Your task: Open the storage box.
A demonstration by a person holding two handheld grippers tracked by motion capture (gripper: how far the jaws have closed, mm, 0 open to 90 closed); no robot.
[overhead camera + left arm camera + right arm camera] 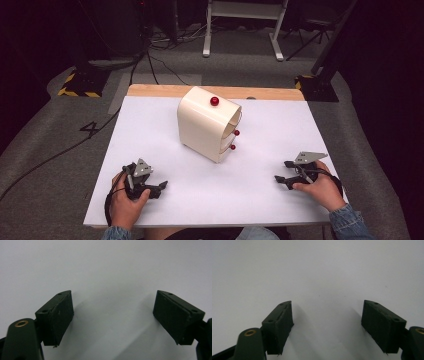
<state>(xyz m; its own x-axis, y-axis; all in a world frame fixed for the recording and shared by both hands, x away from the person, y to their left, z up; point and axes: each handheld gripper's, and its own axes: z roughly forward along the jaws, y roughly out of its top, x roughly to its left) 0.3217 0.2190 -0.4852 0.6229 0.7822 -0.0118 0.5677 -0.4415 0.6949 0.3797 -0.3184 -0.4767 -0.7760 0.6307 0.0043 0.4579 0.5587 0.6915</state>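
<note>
High view: the cream cabinet (207, 122) stands mid-table, apart from both grippers; rigid, likely light and smooth, best taken by a red knob (236, 133). Left gripper view: left gripper (112, 315) jaws spread, empty. Right gripper view: right gripper (327, 322) likewise.

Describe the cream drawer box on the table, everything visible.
The drawer box is a small cream cabinet with a rounded top and a glossy, plastic-looking shell. Three red knobs show: one on top, two on the front, which faces right and toward the person. The drawers look shut or nearly so. It stands upright at the far middle of the white table, apart from both grippers.
</note>
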